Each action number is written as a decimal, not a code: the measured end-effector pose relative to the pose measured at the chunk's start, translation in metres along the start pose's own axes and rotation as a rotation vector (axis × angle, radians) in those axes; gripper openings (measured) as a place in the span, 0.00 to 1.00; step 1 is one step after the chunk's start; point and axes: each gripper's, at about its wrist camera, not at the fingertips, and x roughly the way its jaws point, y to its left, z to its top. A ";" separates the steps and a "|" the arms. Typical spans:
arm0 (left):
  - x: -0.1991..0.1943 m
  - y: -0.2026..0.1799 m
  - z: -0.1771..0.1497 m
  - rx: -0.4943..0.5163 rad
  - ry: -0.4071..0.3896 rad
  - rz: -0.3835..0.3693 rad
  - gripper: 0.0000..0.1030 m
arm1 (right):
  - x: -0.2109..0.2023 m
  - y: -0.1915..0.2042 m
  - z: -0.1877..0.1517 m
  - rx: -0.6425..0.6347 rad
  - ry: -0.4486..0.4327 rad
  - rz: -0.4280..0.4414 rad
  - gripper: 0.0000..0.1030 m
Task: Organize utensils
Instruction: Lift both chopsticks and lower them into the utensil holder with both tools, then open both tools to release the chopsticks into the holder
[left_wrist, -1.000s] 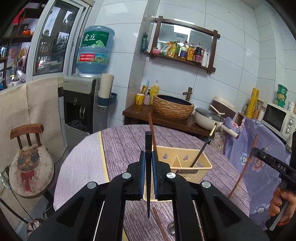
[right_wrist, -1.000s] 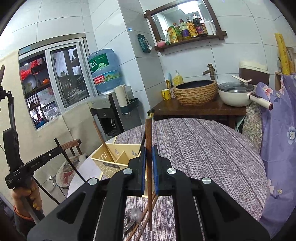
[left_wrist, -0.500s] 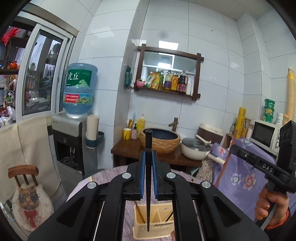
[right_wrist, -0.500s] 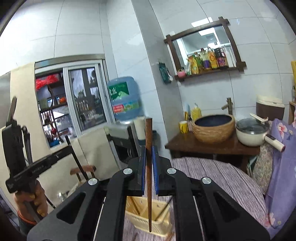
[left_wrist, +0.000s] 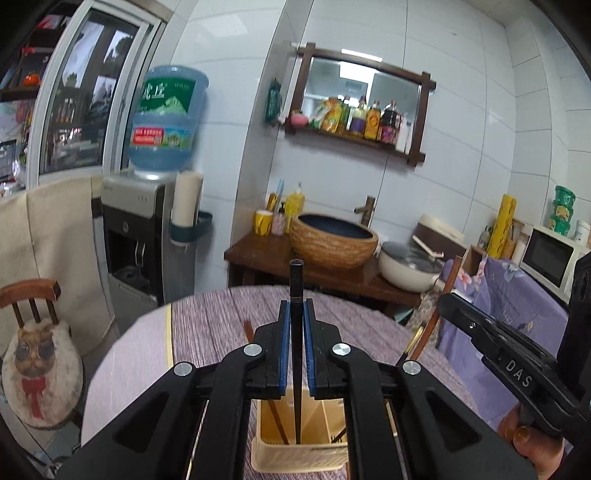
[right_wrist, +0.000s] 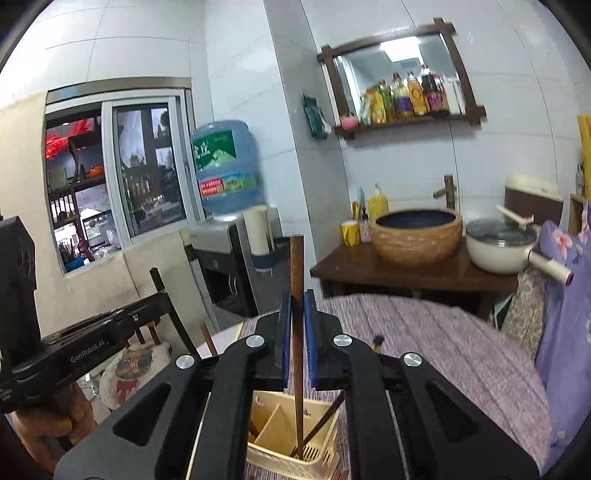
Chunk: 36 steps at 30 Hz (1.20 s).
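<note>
Black fingers (left_wrist: 321, 354), blue pads (left_wrist: 283, 350), silver screws (left_wrist: 341, 348)

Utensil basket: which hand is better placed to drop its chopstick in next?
Marginally the left: its black chopstick tip already hangs inside the basket. The right's brown chopstick also ends over a compartment, so it's close.

"DAS" is showing in pale letters on the black arm of the right gripper (left_wrist: 436, 295), seen from the left wrist. "GenRobot.AI" is reading along the black body of the left gripper (right_wrist: 159, 284), seen from the right wrist. Water bottle (left_wrist: 168, 118) is carrying green and red labels; characters too blurred to read.
</note>
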 end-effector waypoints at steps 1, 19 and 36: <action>0.003 0.002 -0.004 -0.002 0.012 0.002 0.08 | 0.004 -0.002 -0.005 0.008 0.015 0.000 0.08; 0.015 0.004 -0.034 0.010 0.069 0.012 0.15 | 0.015 -0.012 -0.029 0.021 0.041 -0.011 0.09; -0.035 0.020 -0.086 0.018 0.075 0.082 0.70 | -0.041 -0.010 -0.083 -0.055 0.129 -0.021 0.50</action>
